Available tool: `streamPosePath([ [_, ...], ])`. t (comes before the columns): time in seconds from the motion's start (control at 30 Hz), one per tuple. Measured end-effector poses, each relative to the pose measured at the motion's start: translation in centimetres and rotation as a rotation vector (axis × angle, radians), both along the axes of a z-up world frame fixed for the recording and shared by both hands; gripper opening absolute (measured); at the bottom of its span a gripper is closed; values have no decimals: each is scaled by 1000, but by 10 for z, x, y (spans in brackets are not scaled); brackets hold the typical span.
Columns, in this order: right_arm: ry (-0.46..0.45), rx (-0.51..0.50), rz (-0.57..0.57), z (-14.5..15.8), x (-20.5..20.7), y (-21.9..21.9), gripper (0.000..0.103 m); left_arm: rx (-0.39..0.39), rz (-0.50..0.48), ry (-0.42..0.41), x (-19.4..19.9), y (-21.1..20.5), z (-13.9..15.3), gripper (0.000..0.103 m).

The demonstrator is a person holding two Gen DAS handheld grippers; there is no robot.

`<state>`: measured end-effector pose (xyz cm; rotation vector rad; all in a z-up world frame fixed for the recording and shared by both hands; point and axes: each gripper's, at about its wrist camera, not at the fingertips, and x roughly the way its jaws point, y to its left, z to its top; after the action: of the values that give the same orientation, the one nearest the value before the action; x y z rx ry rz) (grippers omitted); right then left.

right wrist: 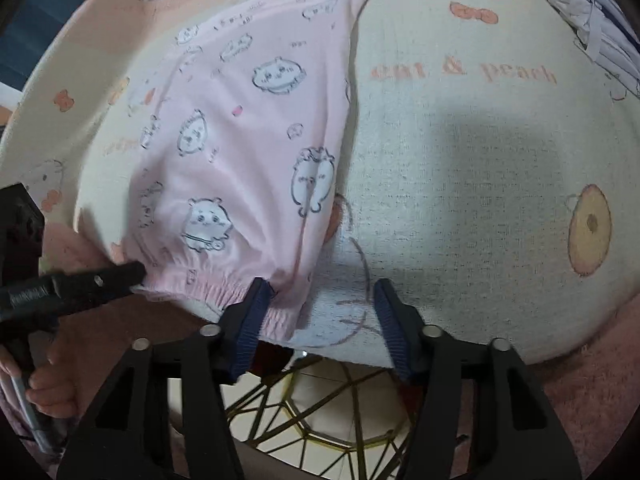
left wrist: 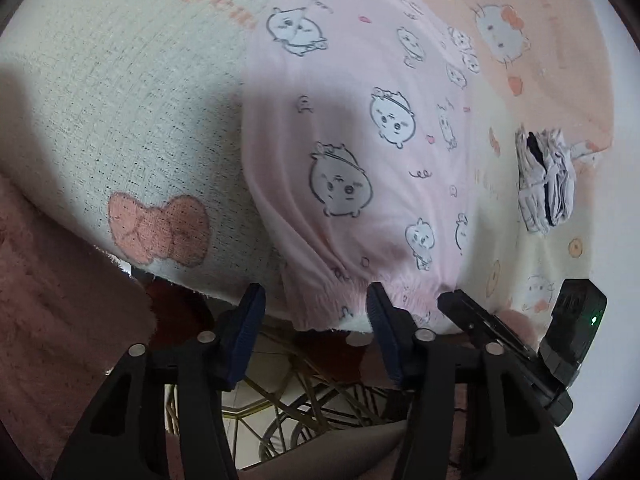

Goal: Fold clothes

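Both grippers waiting spread at the waistband, nothing gripped.

I'm holding the left gripper (left wrist: 316, 316) and right gripper (right wrist: 320, 312) open at the lower frame edge; the pink pants (left wrist: 360, 140) are stretching lengthwise toward the top.

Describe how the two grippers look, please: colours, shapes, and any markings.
Both are alike: the left gripper and right gripper have matte black angular arms with cut-out slots, silver round pins at the joints, and dark blue ribbed pads. A black module with a small green light sits on the right one.
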<state>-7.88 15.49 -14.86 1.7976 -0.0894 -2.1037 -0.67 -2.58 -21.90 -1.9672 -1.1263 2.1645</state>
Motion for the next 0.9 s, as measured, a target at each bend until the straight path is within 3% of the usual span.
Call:
streamPosePath([
  [0.17, 56, 58, 82, 4, 1, -26, 48, 36, -44, -19, 3, 13, -6, 45],
  [0.2, 67, 68, 102, 4, 2, -32, 48, 15, -43, -23, 4, 12, -6, 45],
  [0.3, 38, 61, 119, -3, -2, -40, 61, 15, -19, -20, 3, 11, -8, 45],
  [0.37, 19, 27, 102, -9, -11, -35, 64, 37, 4, -14, 8, 5, -11, 45],
  [0.4, 8, 10, 95, -9, -14, -34, 61, 37, 8, 0, 8, 4, -9, 41],
  [0.43, 1, -18, 94, -8, -15, -34, 44, 34, 10, 16, 9, 4, -5, 29],
  [0.47, -5, -44, 94, -7, -16, -33, 32, 14, -2, 43, 8, 7, 2, 28],
  [0.5, -7, -61, 97, -7, -15, -35, 27, -4, -15, 67, 7, 10, 8, 28],
  [0.57, -9, -65, 106, -8, -15, -40, 28, -15, -46, 54, -4, 22, 1, 28],
  [0.73, -28, -108, 90, -19, -9, -38, 39, 16, -32, 22, -16, 4, -14, 32],
  [0.77, -28, -112, 97, -19, -9, -40, 37, 18, -31, 27, -17, 4, -13, 27],
  [0.8, -29, -117, 103, -19, -9, -43, 24, 9, -32, 39, -12, 4, -8, 23],
  [0.9, -11, -139, 114, -14, -1, -40, 17, -23, -36, 74, -2, 6, 8, 19],
])
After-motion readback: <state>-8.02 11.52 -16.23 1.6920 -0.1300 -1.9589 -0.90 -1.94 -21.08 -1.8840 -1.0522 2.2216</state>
